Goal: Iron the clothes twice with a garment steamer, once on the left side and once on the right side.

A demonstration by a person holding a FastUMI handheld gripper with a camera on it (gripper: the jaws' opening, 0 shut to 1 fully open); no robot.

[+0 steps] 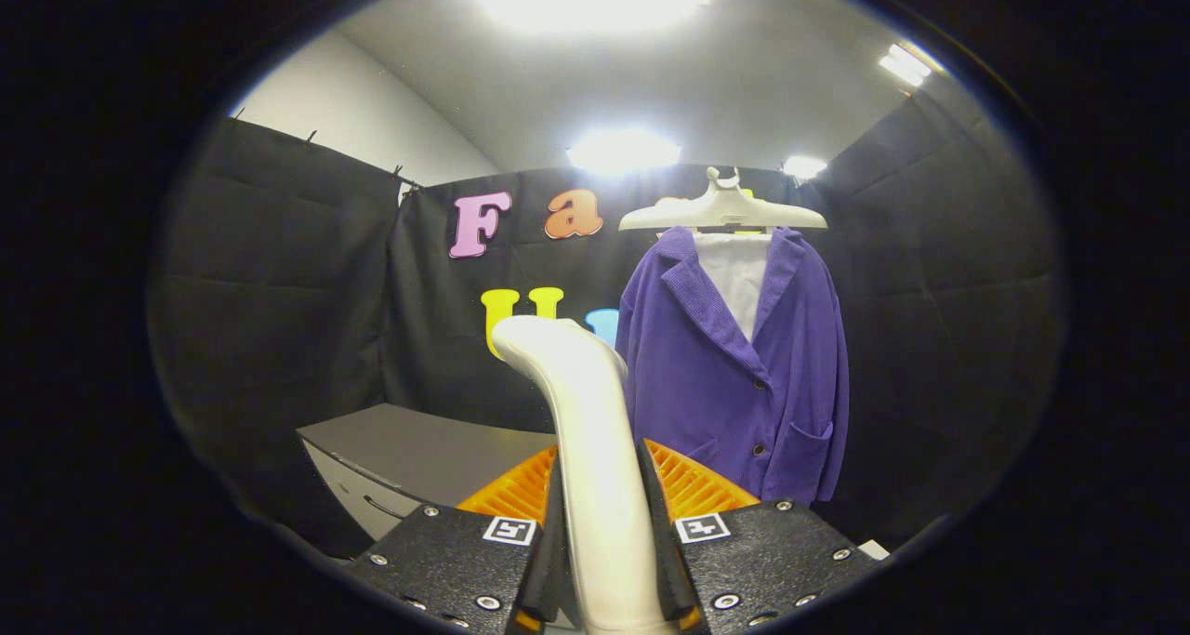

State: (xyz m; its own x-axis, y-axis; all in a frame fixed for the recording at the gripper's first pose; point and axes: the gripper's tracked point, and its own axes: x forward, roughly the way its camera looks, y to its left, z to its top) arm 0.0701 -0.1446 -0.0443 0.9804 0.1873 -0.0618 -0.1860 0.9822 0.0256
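Your gripper [602, 514] is clamped on the steamer [586, 449], both fingers pressed to its handle, centre bottom of frame; nozzle faces away, can't make it out. Purple jacket [744, 375] hangs right of centre on hanger [723, 211]. Cabinet [418, 463] lower left, partly cut off.

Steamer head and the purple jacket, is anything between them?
Nothing: in the gripper view the steamer, clamped by the gripper, has open air up to the purple jacket.

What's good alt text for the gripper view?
The gripper is shut on a white garment steamer standing up between its jaws. Beyond hangs a purple jacket on a white hanger, a grey cabinet beside it.
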